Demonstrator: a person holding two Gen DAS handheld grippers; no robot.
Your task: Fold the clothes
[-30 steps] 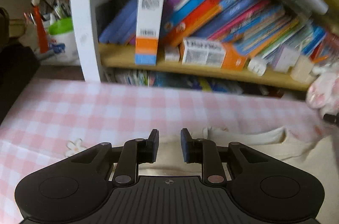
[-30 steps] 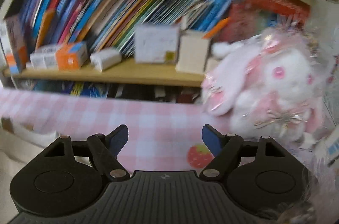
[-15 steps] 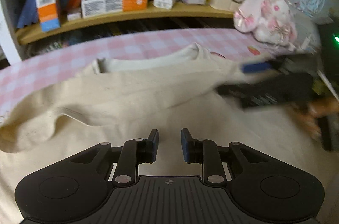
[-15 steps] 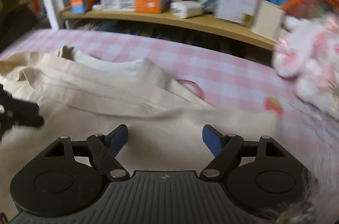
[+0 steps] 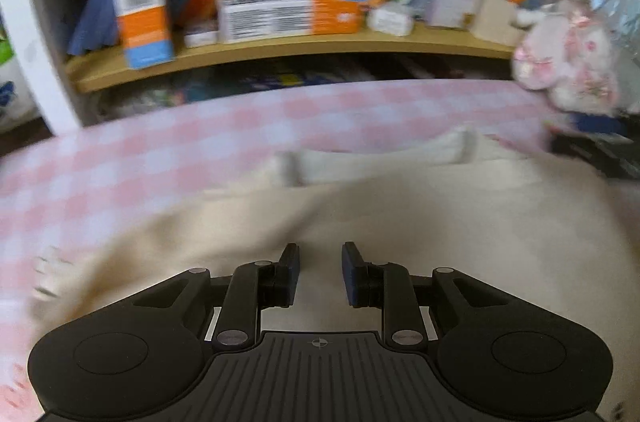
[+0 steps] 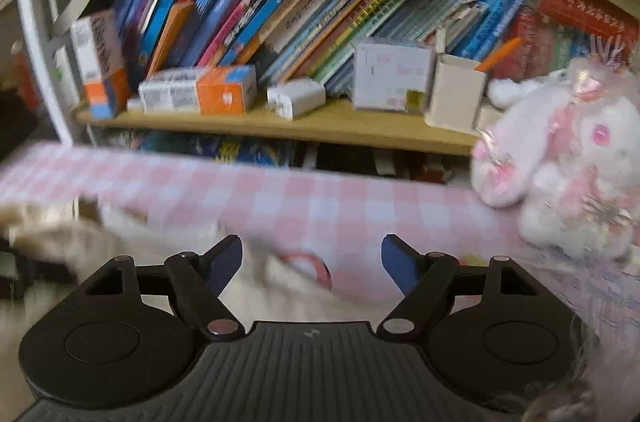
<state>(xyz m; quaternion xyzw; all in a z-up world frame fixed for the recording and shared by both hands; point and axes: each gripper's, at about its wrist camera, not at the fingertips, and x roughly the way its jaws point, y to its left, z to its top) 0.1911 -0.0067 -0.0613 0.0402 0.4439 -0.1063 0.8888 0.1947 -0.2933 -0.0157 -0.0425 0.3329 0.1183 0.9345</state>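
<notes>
A cream sweatshirt point(image 5: 420, 222) lies spread on the pink checked tablecloth point(image 5: 160, 150), its collar point(image 5: 380, 158) toward the bookshelf. My left gripper point(image 5: 320, 272) hovers over the shirt's body with its jaws a narrow gap apart and nothing between them. My right gripper point(image 6: 312, 262) is wide open and empty over the shirt's right edge point(image 6: 288, 274), which is blurred. The right gripper also shows as a dark blur at the right edge of the left wrist view point(image 5: 600, 154).
A wooden bookshelf point(image 6: 320, 124) with books and boxes runs along the table's far edge. A pink and white plush rabbit point(image 6: 568, 158) sits at the right on the tablecloth point(image 6: 360, 206). A white shelf post point(image 5: 40, 62) stands at the left.
Both grippers have swung: the left view has lowered toward the shirt and turned to the shelf, the right view has lifted from the shirt toward the shelf and plush. Jaw openings are unchanged.
</notes>
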